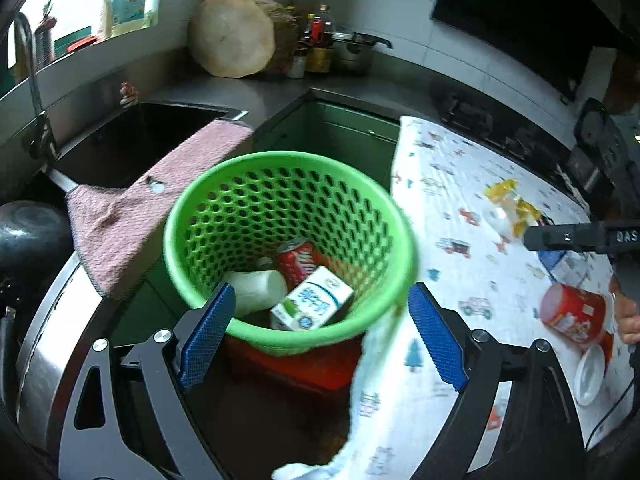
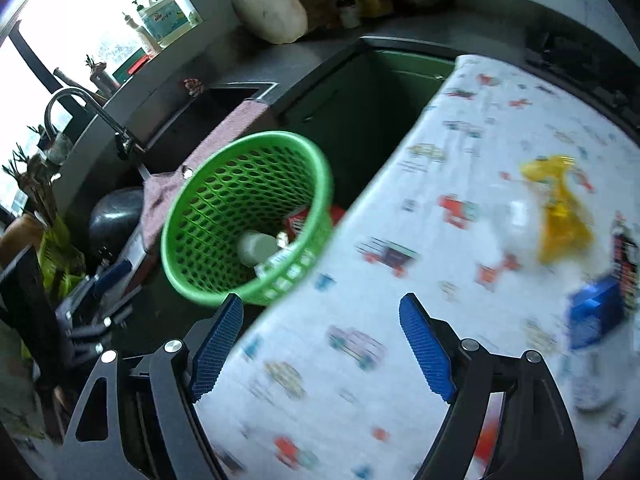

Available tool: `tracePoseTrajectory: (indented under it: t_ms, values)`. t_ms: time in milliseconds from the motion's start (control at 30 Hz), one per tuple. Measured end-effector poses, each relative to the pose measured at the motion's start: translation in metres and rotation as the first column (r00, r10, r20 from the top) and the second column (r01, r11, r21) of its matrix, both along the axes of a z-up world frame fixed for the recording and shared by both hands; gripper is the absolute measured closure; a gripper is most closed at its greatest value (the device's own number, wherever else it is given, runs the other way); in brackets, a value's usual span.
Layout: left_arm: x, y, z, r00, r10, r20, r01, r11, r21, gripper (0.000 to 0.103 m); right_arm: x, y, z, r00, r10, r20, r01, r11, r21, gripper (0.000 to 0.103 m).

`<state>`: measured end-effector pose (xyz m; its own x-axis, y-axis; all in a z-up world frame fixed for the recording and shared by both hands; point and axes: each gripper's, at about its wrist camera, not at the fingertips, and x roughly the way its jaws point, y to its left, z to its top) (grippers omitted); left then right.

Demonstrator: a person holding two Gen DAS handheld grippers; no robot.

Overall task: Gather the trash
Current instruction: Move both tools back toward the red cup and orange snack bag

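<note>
Both your left gripper [image 1: 320, 336] and right gripper [image 2: 320, 348] stand wide open and empty. The green basket [image 1: 192, 216], just left of the printed cloth [image 1: 460, 200], already holds a milk carton [image 1: 312, 304]. Right of the basket, take the yellow wrapper [image 2: 560, 208] next; pinch it low, then carry it over the rim before letting go

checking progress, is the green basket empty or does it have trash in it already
Not empty. The green basket holds a red can, a white cup on its side and a milk carton, all at the bottom.
</note>
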<state>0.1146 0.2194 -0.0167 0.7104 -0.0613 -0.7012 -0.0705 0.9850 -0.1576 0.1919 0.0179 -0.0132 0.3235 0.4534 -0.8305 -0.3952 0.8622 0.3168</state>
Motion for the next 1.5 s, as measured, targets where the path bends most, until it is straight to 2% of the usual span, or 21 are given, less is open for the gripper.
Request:
tracePoseTrajectory:
  t_ms: [333, 733, 867, 1067, 1267, 1500]
  values:
    - [-0.005, -0.067, 0.014, 0.995, -0.103, 0.010, 0.103, 0.995, 0.005, 0.012, -0.053, -0.101, 0.019, 0.997, -0.063, 0.053, 0.067, 0.995, -0.071, 0.023]
    - [-0.010, -0.139, 0.012, 0.980, -0.200, -0.022, 0.200, 0.980, 0.014, 0.010, -0.112, -0.197, -0.001, 0.991, -0.129, 0.028, 0.132, 0.982, -0.136, 0.021]
    - [-0.010, -0.159, 0.012, 0.973, -0.227, -0.034, 0.228, 0.974, 0.013, 0.009, -0.124, -0.221, -0.010, 0.990, -0.138, 0.030, 0.141, 0.972, -0.189, 0.021]
    - [-0.009, -0.187, 0.012, 0.966, -0.252, -0.055, 0.252, 0.968, 0.008, 0.009, -0.139, -0.247, -0.031, 0.994, -0.105, -0.012, 0.100, 0.969, -0.225, 0.021]
    - [-0.004, -0.216, 0.010, 0.956, -0.278, -0.097, 0.274, 0.960, -0.052, 0.009, -0.148, -0.253, -0.047, 0.999, -0.022, -0.037, 0.012, 0.962, -0.274, 0.021]
    - [0.003, -0.252, 0.003, 0.941, -0.303, -0.148, 0.290, 0.951, -0.107, 0.009, -0.149, -0.258, -0.060, 0.997, 0.056, -0.058, -0.070, 0.958, -0.278, 0.021]
